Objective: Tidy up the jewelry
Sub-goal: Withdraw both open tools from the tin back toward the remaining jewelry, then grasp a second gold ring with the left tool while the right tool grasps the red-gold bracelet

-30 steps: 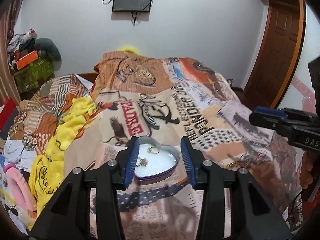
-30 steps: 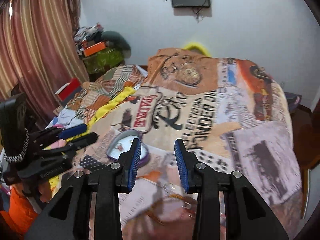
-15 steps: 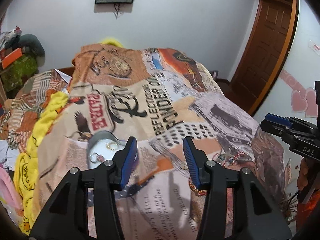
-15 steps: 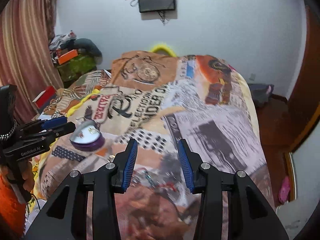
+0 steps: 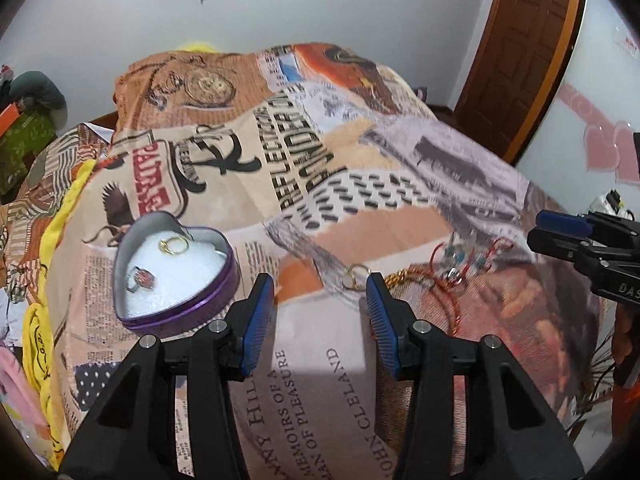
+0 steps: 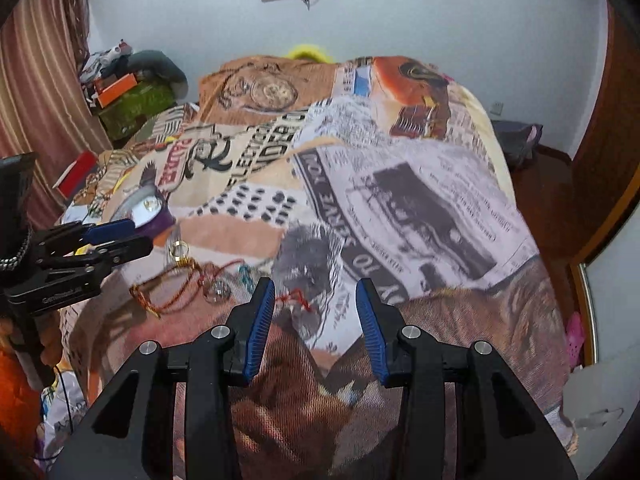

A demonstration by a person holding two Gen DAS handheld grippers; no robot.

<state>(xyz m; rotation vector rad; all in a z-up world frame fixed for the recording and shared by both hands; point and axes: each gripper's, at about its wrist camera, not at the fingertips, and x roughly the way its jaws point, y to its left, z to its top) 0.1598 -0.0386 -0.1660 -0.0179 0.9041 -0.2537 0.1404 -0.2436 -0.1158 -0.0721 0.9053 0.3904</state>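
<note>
A purple heart-shaped tin (image 5: 208, 300) with a white foam bed sits on the bedspread, left of my left gripper (image 5: 320, 292). In it lie a gold ring (image 5: 174, 245) and a red-stone ring (image 5: 140, 279). My left gripper is open and empty, and a loose gold ring (image 5: 357, 271) lies just beyond its right finger. Red cord bracelets with beads (image 5: 460, 264) are tangled further right. My right gripper (image 6: 316, 292) is open above the bedspread, with a bit of red cord (image 6: 296, 298) lying under its gap. The cord tangle (image 6: 180, 280) and a clear pendant (image 6: 218, 290) lie to its left.
A printed bedspread (image 6: 420, 200) covers the whole bed. Yellow cloth (image 5: 60, 240) lies along its left side. A curtain (image 6: 36, 80) and piled boxes (image 6: 128, 96) stand far left, and a wooden door (image 5: 520, 48) stands at the right. Each gripper shows in the other's view, the right gripper (image 5: 536, 227) and the left gripper (image 6: 140, 234).
Both grippers have come down closer to the bed and swung right. The left one moved off the tin to the loose ring. Both pairs of jaws stand a little wider.
</note>
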